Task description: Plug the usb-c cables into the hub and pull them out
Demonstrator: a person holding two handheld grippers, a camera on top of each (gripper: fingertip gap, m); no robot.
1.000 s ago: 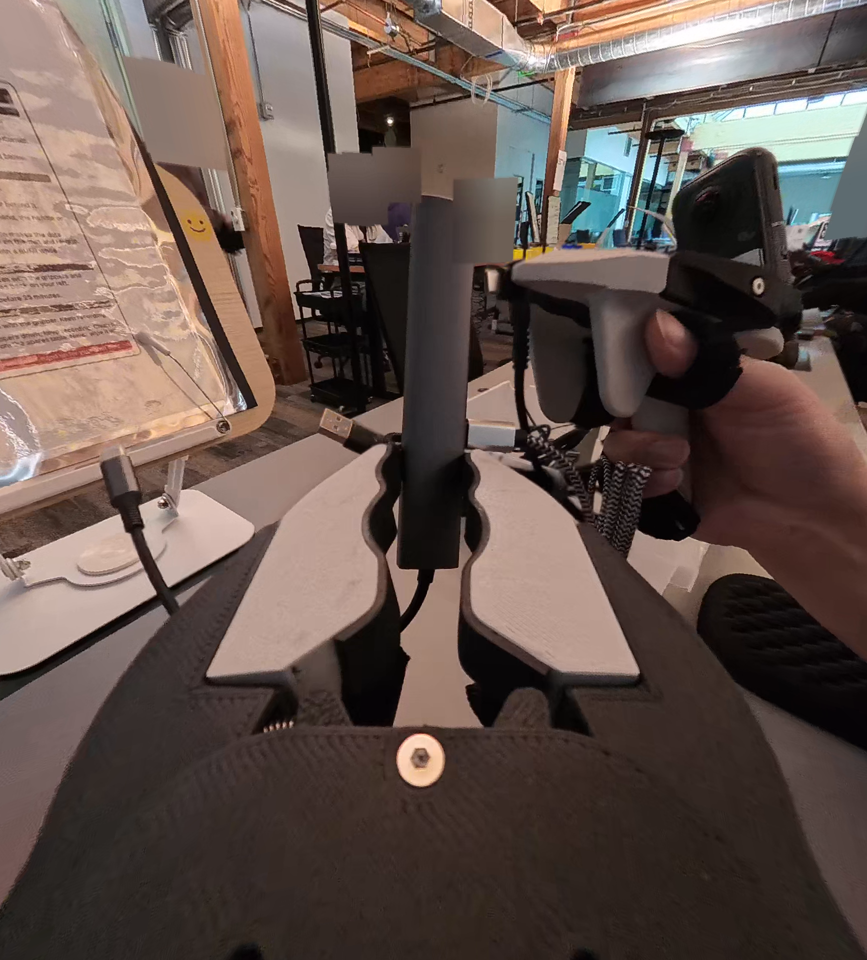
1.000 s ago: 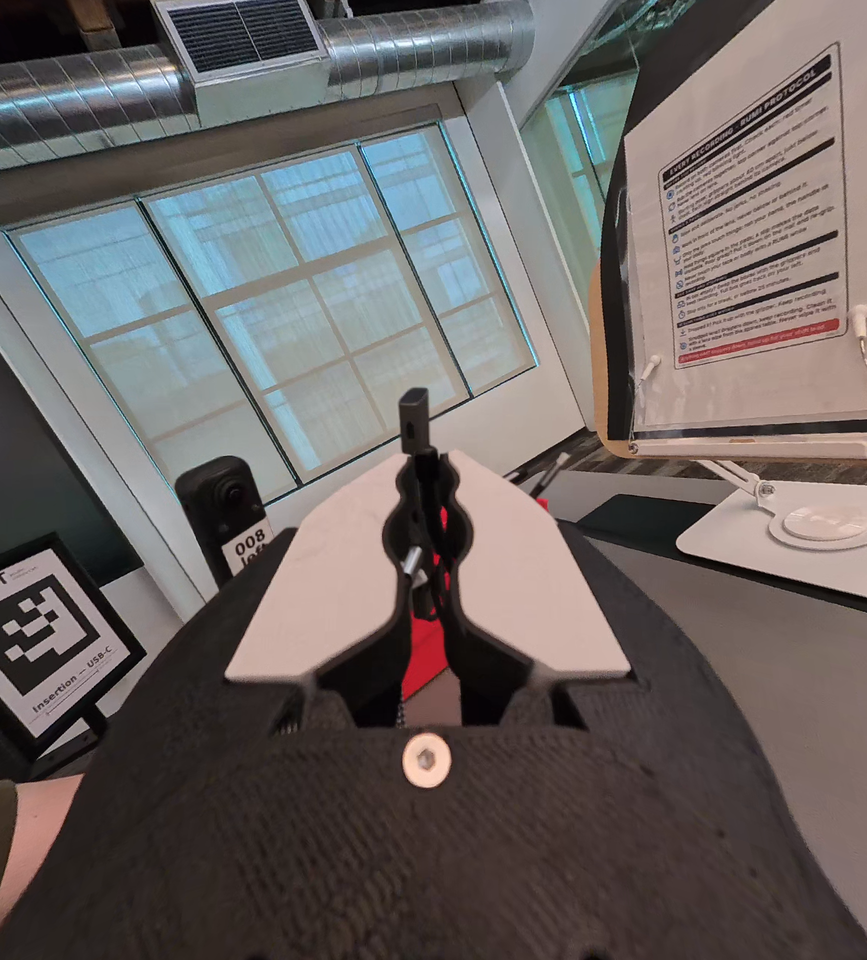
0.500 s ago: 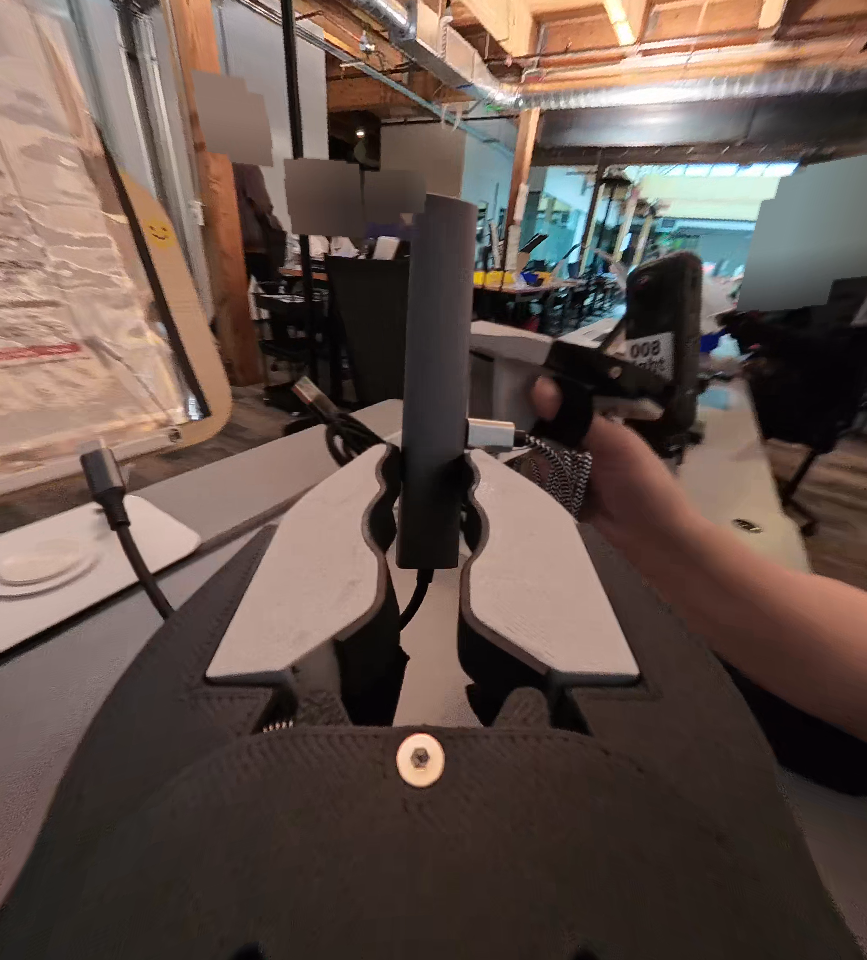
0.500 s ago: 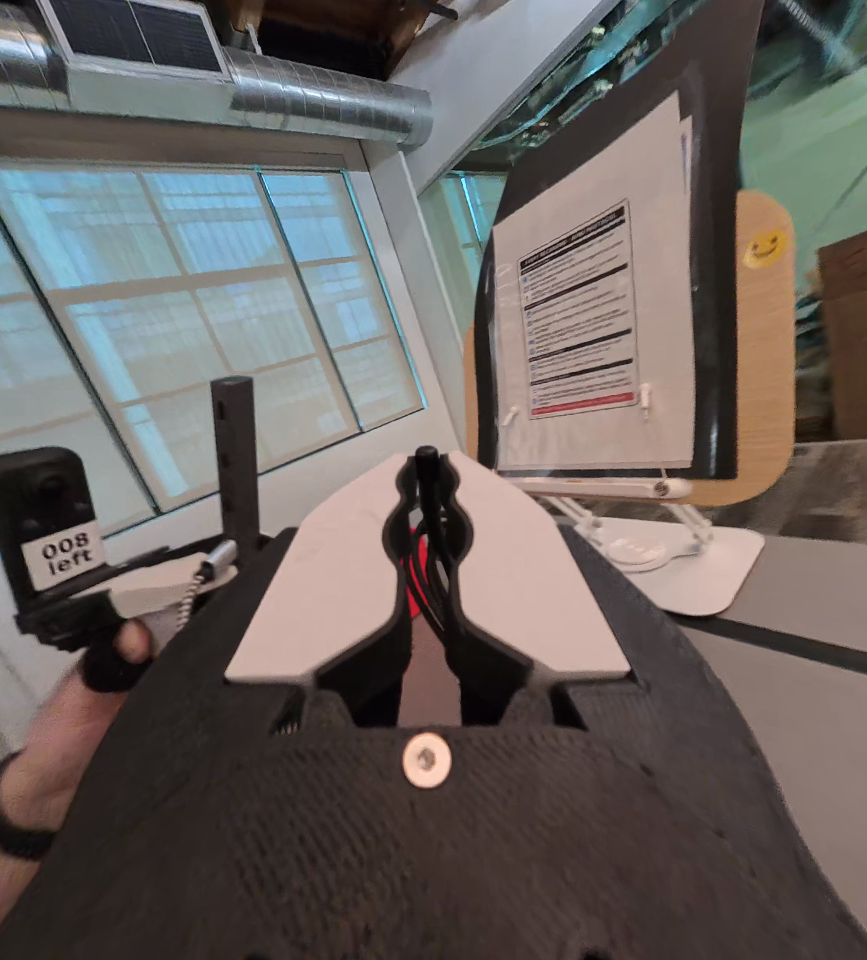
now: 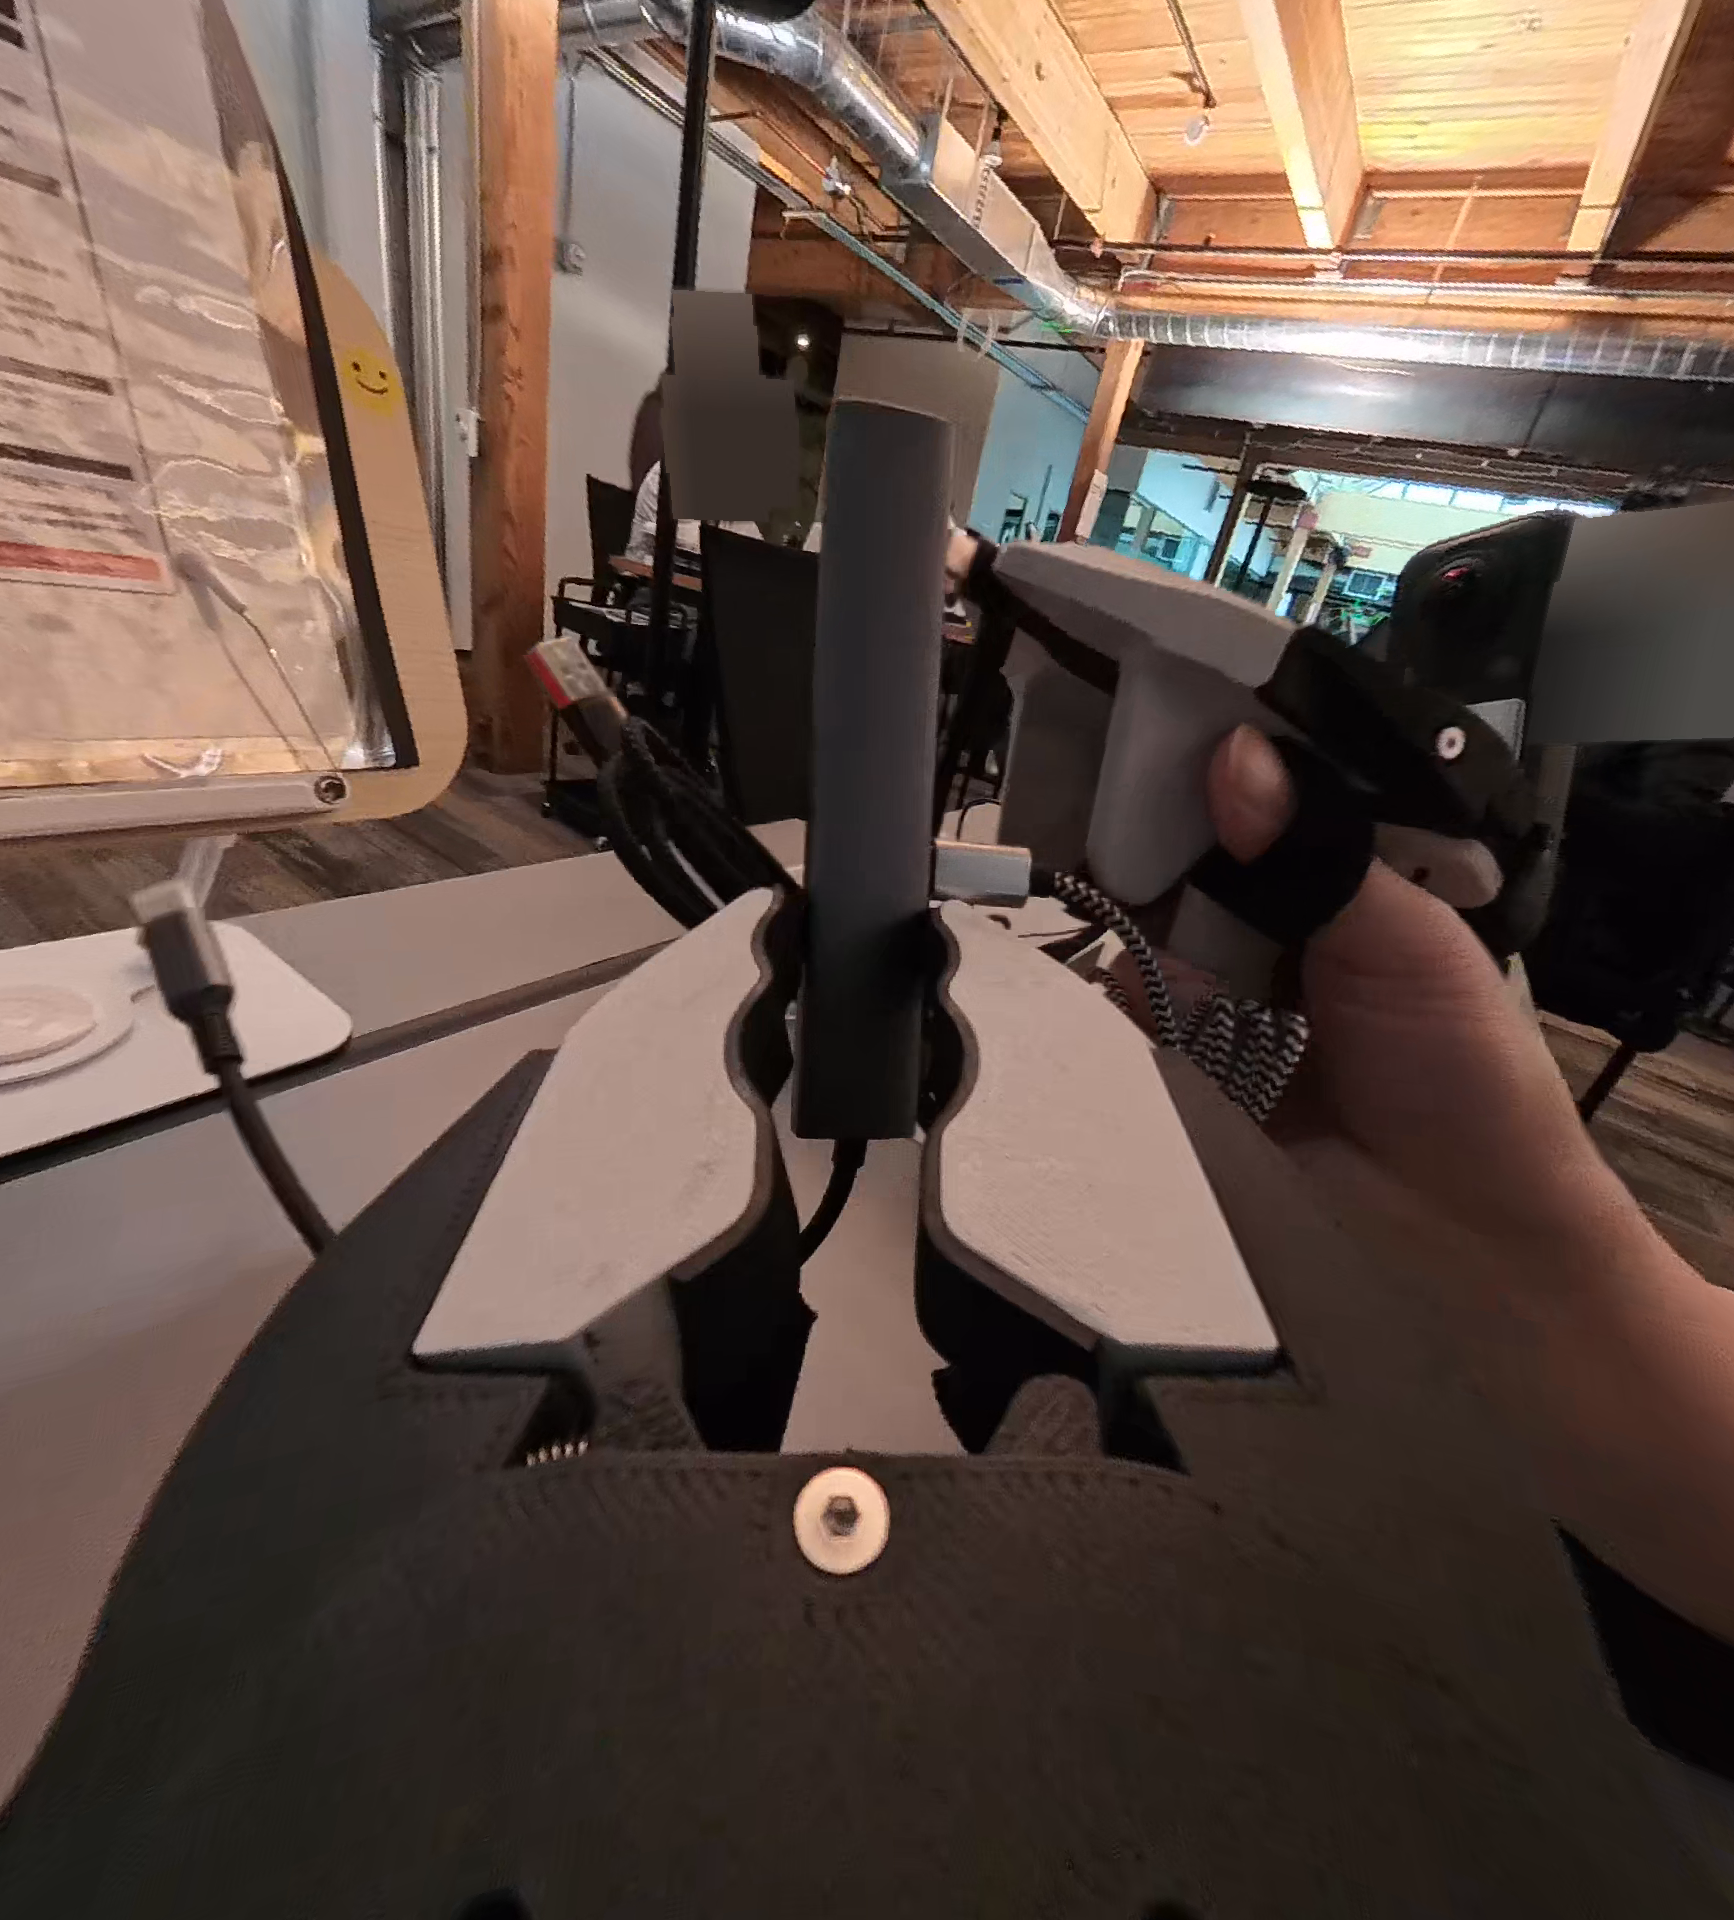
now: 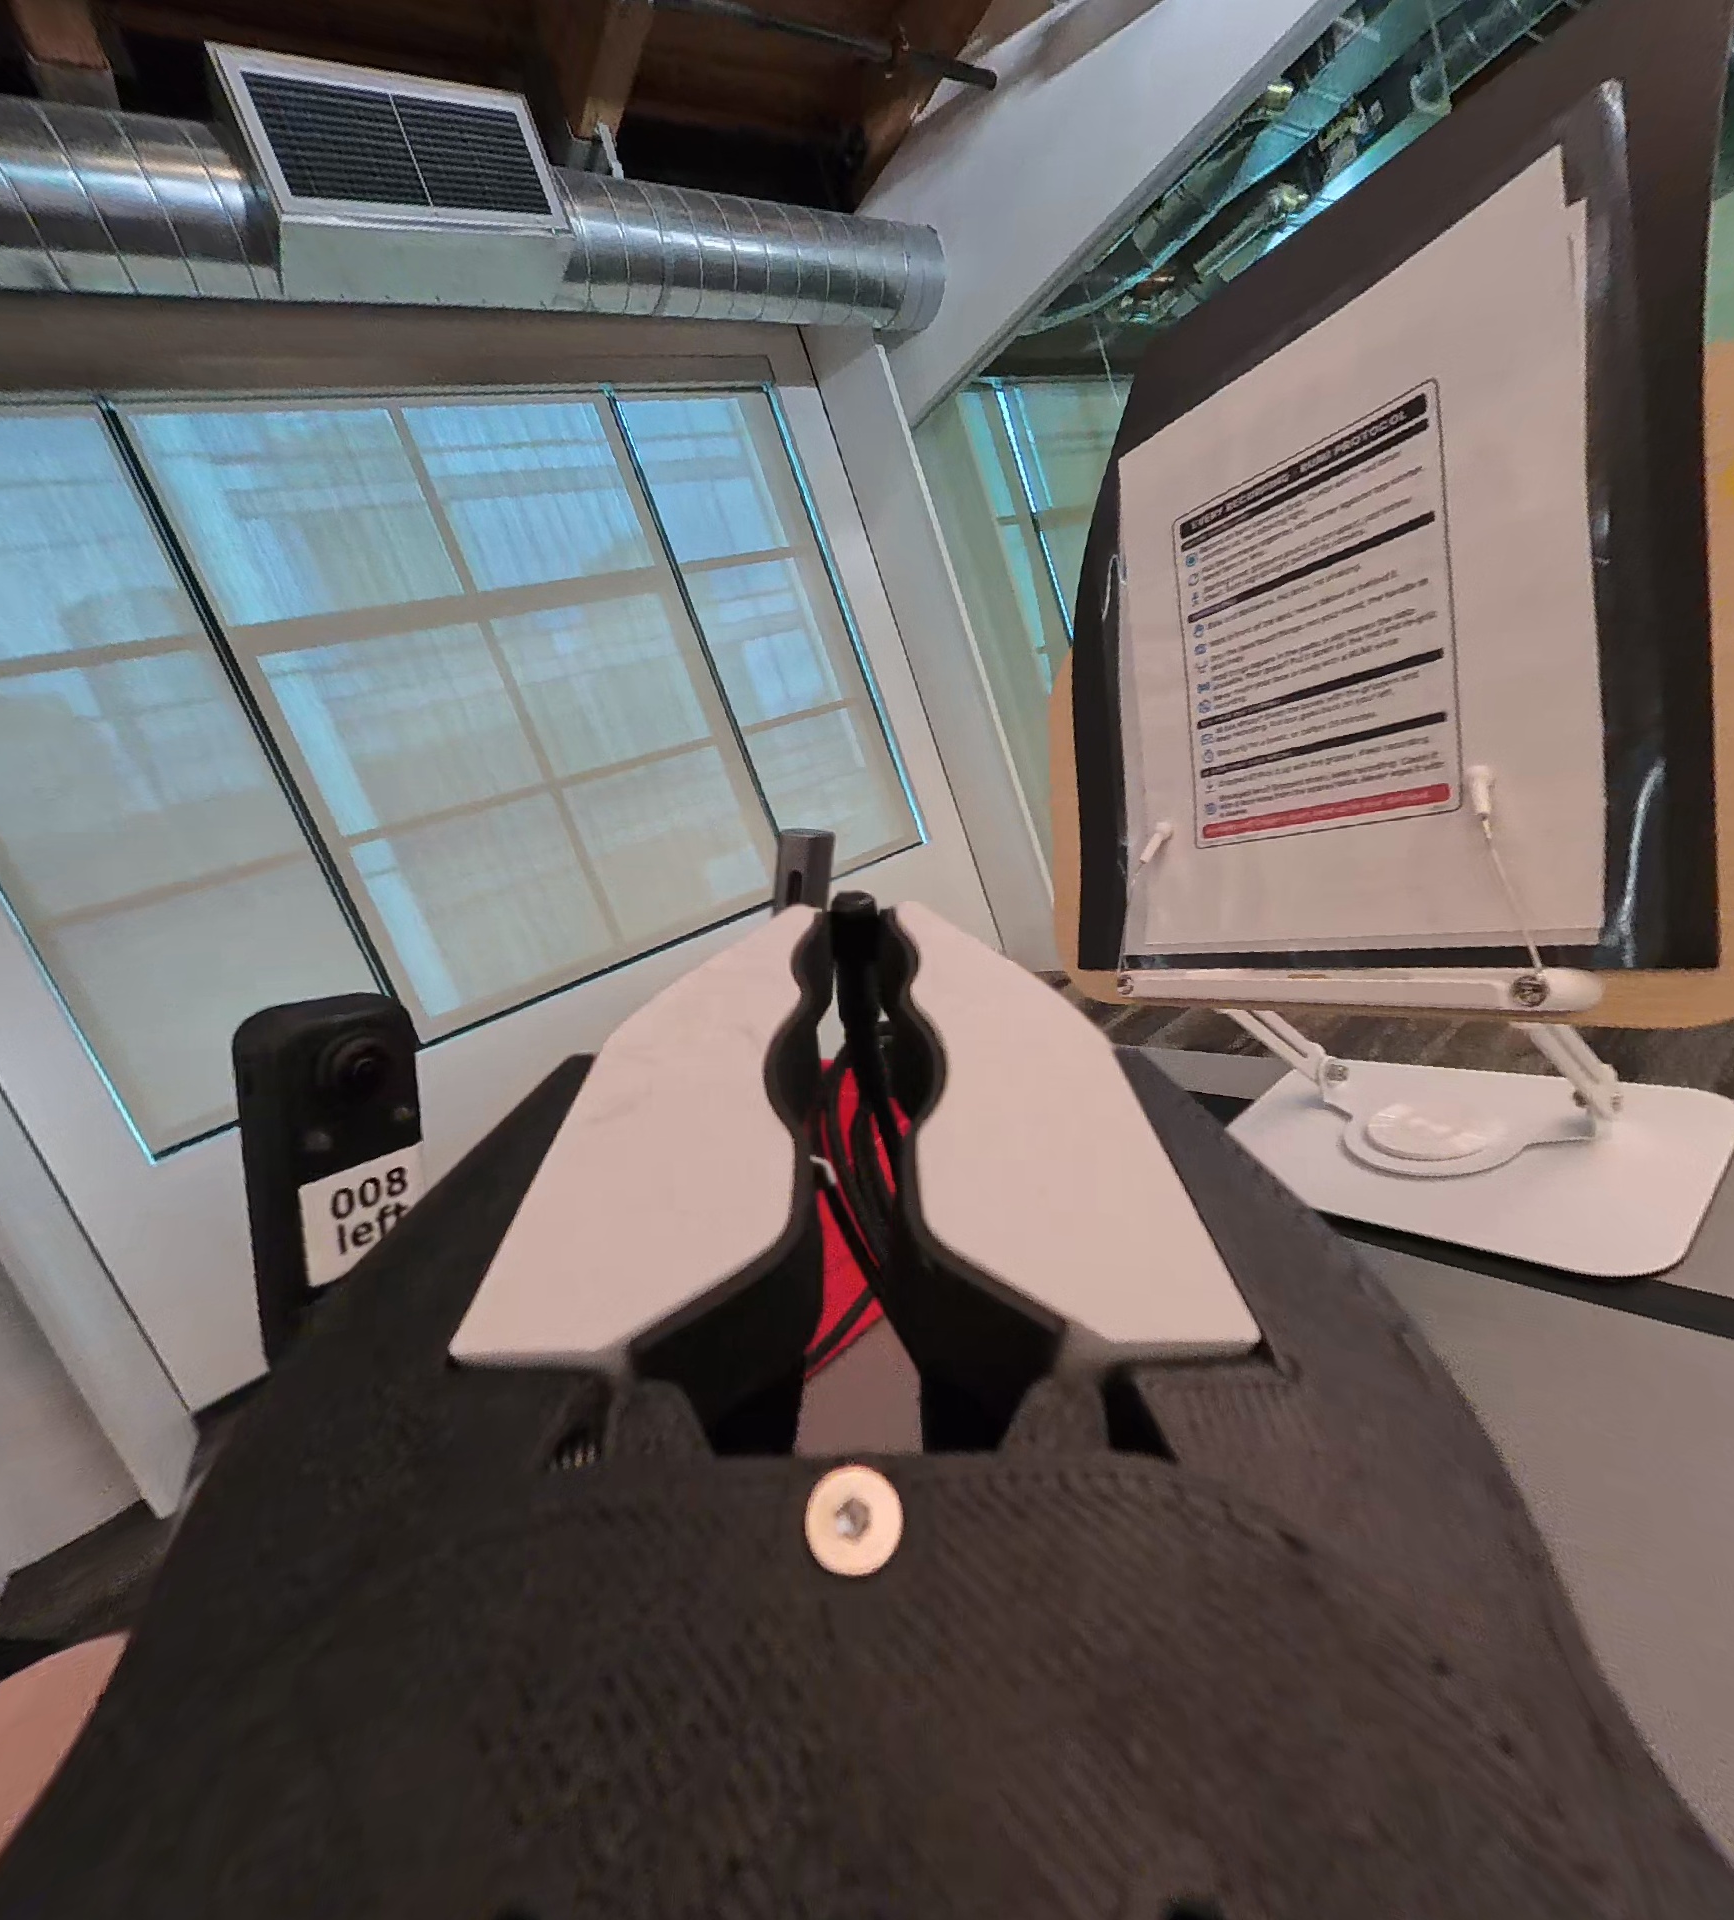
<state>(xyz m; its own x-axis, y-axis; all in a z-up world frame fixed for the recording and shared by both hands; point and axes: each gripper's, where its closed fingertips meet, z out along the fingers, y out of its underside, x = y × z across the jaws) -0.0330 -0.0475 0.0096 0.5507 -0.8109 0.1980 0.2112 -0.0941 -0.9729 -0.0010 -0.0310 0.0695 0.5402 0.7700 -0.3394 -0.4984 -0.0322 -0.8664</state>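
In both wrist views, left hand-held gripper (image 5: 861,935) clamps the hub (image 5: 873,748), right hand-held gripper (image 6: 855,920) pinches a half-hidden black cable (image 6: 855,940)

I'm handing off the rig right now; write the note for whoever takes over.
Left gripper: shut on the hub, held upright.
Right gripper: shut on a black cable plug, its tip close by the hub's top end.
Done: a braided cable's silver plug sits at the hub's right side.
Left: seat the black plug; another loose cable waits at left. Then pull all out.
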